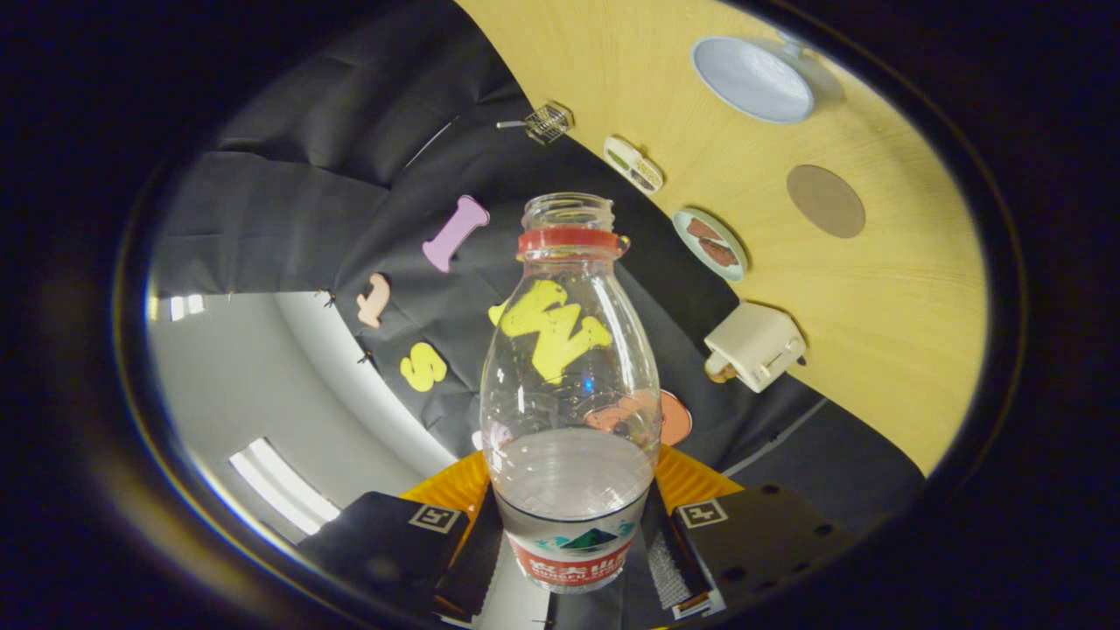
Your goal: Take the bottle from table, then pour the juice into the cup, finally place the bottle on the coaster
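A clear plastic bottle (569,394) with a red neck ring and no cap stands straight out from between my fingers, partly filled with clear liquid. My gripper (570,547) is shut on its labelled lower body, one finger (464,560) on each side. The view is rolled, so the wooden table (901,297) slants across beyond the bottle. On it lies a white cup (752,79), seen from above, and a round brown coaster (825,200) closer to me than the cup. Both are well off to the side of the bottle's mouth.
Along the table's far edge sit a small wire basket (548,122), a small divided tray (633,164), a plate with brown pieces (710,244) and a cream box-shaped object (754,345). Black cloth wall hangs behind; ceiling lights (280,494) show to the other side.
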Tool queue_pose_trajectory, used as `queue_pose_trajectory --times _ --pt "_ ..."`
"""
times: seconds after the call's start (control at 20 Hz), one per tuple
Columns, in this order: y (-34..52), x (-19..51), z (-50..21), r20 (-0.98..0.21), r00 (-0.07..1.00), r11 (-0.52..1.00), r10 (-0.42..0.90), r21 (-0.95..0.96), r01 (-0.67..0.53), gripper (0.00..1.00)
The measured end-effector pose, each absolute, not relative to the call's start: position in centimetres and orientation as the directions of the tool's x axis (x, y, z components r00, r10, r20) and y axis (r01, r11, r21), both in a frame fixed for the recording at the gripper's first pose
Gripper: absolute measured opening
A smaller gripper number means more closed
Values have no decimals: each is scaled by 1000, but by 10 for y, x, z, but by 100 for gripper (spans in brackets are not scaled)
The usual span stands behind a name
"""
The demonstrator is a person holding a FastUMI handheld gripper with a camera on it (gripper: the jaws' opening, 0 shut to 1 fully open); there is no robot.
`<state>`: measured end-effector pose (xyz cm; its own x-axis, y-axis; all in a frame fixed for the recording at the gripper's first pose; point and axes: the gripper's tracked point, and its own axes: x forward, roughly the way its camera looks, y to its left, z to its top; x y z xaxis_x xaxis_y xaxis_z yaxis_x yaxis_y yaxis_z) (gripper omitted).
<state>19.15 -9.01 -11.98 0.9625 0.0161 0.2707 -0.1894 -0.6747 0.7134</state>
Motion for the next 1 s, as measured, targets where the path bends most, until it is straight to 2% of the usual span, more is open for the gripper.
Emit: queue_pose_trajectory --times 0.35,0.5,0.75,1.0 --pt "-88 189 -115 296 955 -650 17 729 -214 75" --pt "-87 190 -122 289 957 -596 17 772 -222 74" --pt "-72 191 -152 210 973 -251 96 951 -180 75" --pt "-60 189 -182 128 980 101 150 984 -144 75"
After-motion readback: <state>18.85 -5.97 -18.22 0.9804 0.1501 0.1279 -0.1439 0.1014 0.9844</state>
